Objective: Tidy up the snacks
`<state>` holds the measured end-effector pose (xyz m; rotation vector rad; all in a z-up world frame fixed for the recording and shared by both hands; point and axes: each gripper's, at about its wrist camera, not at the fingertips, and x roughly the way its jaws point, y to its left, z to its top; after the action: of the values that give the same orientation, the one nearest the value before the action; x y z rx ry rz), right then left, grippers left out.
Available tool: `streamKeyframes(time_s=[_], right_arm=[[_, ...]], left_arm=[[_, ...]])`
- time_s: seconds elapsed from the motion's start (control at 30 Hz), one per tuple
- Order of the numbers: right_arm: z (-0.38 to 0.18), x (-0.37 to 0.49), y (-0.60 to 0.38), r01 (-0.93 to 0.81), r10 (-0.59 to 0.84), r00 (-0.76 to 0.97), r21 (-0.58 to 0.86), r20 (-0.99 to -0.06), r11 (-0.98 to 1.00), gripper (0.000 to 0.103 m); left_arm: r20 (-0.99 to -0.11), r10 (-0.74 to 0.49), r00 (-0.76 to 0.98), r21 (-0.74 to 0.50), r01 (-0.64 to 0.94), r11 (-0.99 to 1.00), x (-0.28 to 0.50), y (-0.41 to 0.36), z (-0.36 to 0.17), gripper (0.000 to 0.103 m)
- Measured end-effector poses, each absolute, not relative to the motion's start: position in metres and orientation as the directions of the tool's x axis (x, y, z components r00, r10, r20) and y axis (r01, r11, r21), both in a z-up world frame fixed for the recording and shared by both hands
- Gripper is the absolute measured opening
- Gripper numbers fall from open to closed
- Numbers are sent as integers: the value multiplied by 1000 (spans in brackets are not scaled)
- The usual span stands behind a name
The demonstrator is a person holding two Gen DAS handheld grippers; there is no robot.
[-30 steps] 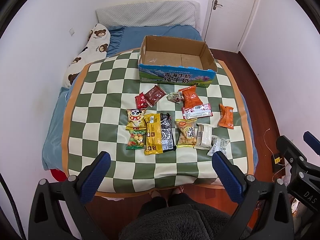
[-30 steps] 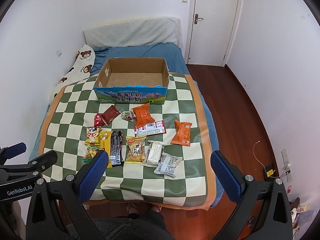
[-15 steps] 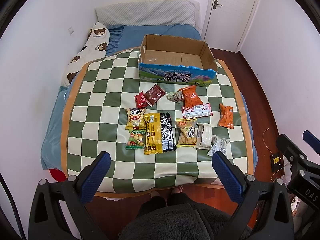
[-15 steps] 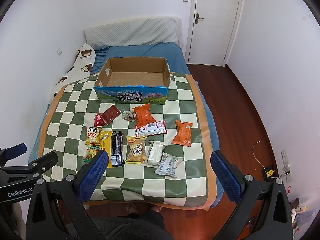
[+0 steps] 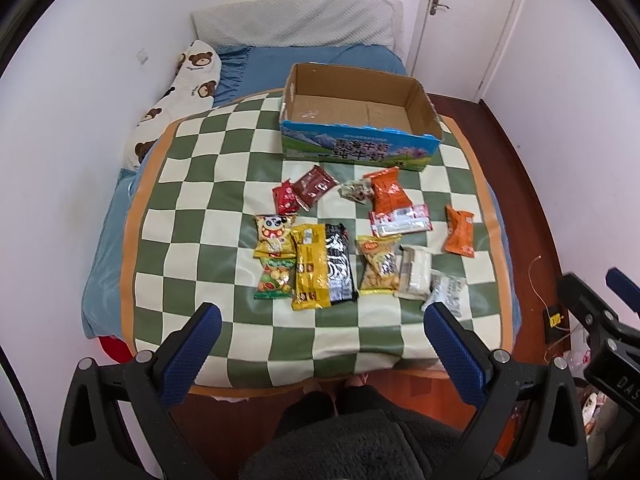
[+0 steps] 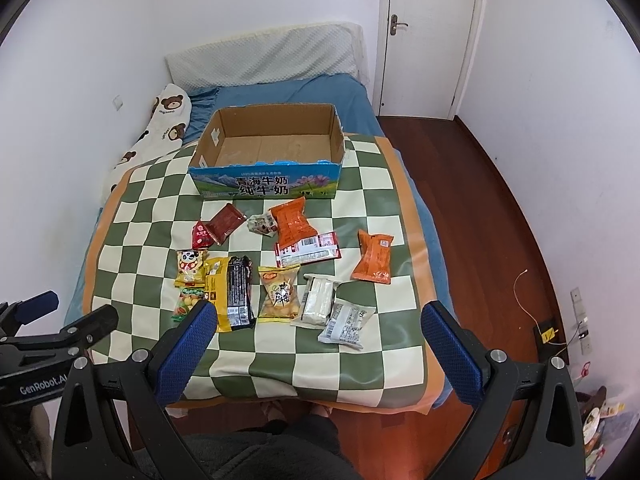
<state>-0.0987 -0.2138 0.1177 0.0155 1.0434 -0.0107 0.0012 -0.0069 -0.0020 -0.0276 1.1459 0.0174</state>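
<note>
Left wrist view: left gripper [image 5: 320,332] wide apart, holding nothing, hanging over the near edge of the checkered mat [image 5: 192,184]. Right gripper [image 6: 319,330] likewise spread and unloaded. Cardboard box [image 5: 360,120] at the mat's far end holds nothing visible. Snack packets [image 5: 324,264] lie loose on the mat just in front of the box; small print unreadable.

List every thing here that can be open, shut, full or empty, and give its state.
Cardboard box: open at the top, nothing inside.
Snack packets: sealed, lying flat on the checked mat, none in the box.
Door: shut.
Left gripper: open, holding nothing.
Right gripper: open, holding nothing.
</note>
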Motion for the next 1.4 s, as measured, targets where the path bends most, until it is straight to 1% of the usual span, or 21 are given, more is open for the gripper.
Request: streamKeyframes(time_s=[0.07,0.17,0.23,0.33,0.43,0.5,0.57,0.67,0.7,0.8,0.83,0.9,0.97,1.03,1.1,1.2,1.33,1.4], right_arm=[[109,-93,-214,18,10,491,22,-871,1000,103],[83,-78,-216,27,38,450,55,-892,998,103],[65,-66,-217,30,54,421,74,-905,997,103],[29,-44,-216,39,92,360,113,-928,993,103],[-11,-19,-214,42,125,309,145,-943,989,103],[-38,-3,-211,39,159,287,177,-945,983,103],[-63,11,-209,46,182,258,200,-949,979,102],[-100,30,-211,79,225,206,245,-952,966,96],[-111,36,-211,87,237,194,258,-952,962,93],[-145,49,-213,105,278,148,294,-949,950,82],[-153,51,-214,108,281,135,297,-950,949,81],[-166,54,-214,107,287,114,299,-951,948,80],[-177,55,-213,104,295,91,304,-951,947,80],[-184,56,-212,89,294,75,300,-953,950,80],[-190,55,-211,75,295,66,300,-953,951,80],[-199,57,-207,61,317,41,319,-948,946,76],[-206,65,-197,34,337,30,338,-941,941,76],[-213,73,-188,19,349,18,349,-937,937,76]], left_arm=[[-911,4,413,-13,-39,999,12,0,-14,103],[-922,43,385,18,-68,998,32,12,-38,103],[-935,65,348,36,-90,995,48,20,-59,103],[-963,47,266,19,-106,994,72,32,-99,103],[-983,-2,186,-23,-115,993,94,35,-140,103],[-989,-76,128,-91,-118,989,109,33,-168,103],[-991,-114,70,-122,-129,984,124,27,-199,103],[-989,-149,-12,-146,-147,978,148,16,-246,103],[-988,-153,-38,-145,-154,977,154,13,-261,103],[-984,-137,-113,-120,-148,982,174,0,-303,103],[-983,-133,-130,-113,-149,982,178,-3,-315,103],[-985,-98,-142,-78,-141,987,181,-9,-329,102],[-992,-59,-113,-43,-133,990,180,-13,-331,102],[-997,-18,-80,-8,-127,992,176,-13,-329,89],[-998,-19,-59,-11,-123,992,172,-10,-328,88],[-999,2,-35,7,-129,992,163,1,-317,86],[-998,53,-35,60,-205,977,153,42,-310,86],[-998,52,-39,60,-235,970,151,61,-308,86]])
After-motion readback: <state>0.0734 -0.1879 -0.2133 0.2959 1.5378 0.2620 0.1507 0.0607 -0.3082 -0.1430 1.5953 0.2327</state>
